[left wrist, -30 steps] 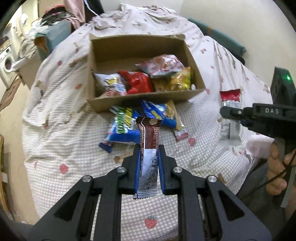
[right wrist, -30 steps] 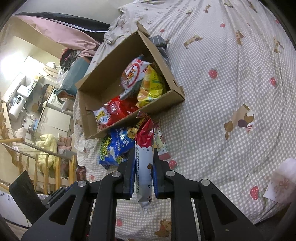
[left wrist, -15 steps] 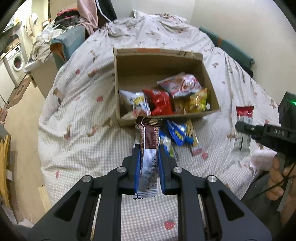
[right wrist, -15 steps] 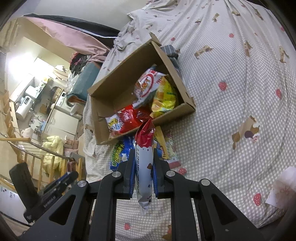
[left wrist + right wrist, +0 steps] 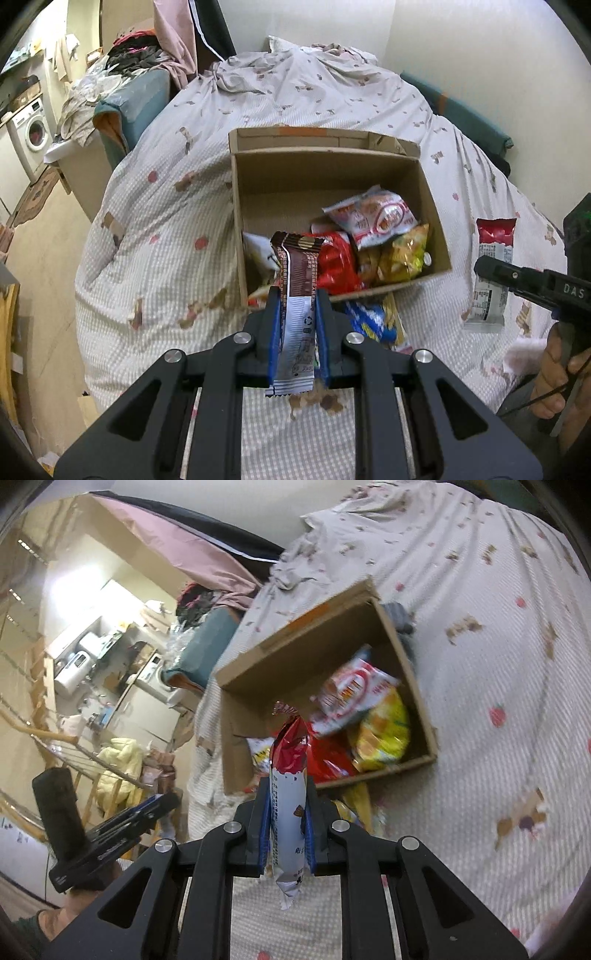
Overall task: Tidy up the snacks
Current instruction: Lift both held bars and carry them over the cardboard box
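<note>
The bedspread (image 5: pixel 155 266) is pale lilac-white gingham scattered with red strawberries and small brown dogs; the cardboard box (image 5: pixel 255 206) on it is plain tan with an orange strip on its far flap. Inside lie a glossy red packet (image 5: pixel 338 264), a yellow crinkled bag (image 5: pixel 404 254) and a white pouch with a red ring logo (image 5: pixel 373 218). Just outside its near wall sits a blue bag with yellow lettering (image 5: pixel 373 323). The left gripper (image 5: pixel 295 306) is black with blue-edged fingers (image 5: pixel 272 343), around a brown-and-silver bar wrapper (image 5: pixel 297 295). The right gripper (image 5: pixel 286 805), coloured the same, pinches a red-topped white pouch (image 5: pixel 288 775). A washing machine (image 5: pixel 31 129) is white
</note>
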`<state>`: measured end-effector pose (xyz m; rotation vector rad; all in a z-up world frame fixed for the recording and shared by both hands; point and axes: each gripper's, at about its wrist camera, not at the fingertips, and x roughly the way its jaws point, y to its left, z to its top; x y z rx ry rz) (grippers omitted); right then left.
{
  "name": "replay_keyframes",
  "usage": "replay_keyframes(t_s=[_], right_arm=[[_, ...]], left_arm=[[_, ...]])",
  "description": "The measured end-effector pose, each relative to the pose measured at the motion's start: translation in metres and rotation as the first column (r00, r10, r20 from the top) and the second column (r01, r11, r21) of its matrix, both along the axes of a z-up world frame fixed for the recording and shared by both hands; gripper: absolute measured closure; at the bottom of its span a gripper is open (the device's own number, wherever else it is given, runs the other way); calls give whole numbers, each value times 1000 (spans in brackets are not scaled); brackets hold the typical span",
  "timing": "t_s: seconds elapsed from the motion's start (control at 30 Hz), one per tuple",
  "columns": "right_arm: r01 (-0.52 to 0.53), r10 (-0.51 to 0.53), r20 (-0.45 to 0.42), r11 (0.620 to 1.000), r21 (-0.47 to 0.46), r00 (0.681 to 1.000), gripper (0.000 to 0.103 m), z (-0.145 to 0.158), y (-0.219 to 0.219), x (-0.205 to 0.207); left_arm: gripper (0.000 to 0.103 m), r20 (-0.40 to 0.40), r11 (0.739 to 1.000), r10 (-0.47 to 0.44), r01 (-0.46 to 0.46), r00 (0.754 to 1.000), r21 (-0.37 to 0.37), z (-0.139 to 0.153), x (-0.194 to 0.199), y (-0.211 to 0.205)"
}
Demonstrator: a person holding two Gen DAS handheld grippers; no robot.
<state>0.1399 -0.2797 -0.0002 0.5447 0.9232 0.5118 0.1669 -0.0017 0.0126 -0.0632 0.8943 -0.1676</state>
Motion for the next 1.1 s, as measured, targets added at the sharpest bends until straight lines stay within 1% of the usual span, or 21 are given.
replay_keyframes(t_s=[0.17,0.37,0.43,0.5,0.57,0.63,0.73,0.93,1.1], right_arm=[[-21,21,8,1000,-17,1000,87,-1,13,20],[-36,37,26,998,-45,999,87,-4,25,52],[-36,37,32,998,-47,999,87,-6,28,62],[-38,41,44,997,-67,998,87,-8,32,72],[-36,41,53,996,-86,998,87,-11,36,80],[-36,42,60,994,-99,997,87,-15,39,87],[-15,21,53,992,-122,998,87,-25,41,91],[1,4,28,989,-150,1000,87,-34,42,94],[5,-1,26,990,-142,1000,87,-34,44,94]], left_arm=[[89,2,1000,8,-8,1000,-6,-2,25,-3],[89,39,1000,30,-30,999,-5,-4,62,-4],[89,54,999,47,-45,997,-30,-8,73,0],[89,41,997,56,-53,998,-53,-16,82,3],[89,3,996,60,-60,998,-65,-28,90,3],[89,-30,995,71,-73,997,-74,-37,95,5],[89,-50,993,88,-92,995,-71,-47,97,6],[89,-38,991,105,-107,994,-81,-47,97,7],[88,-9,997,68,-68,998,-27,-42,94,-5]])
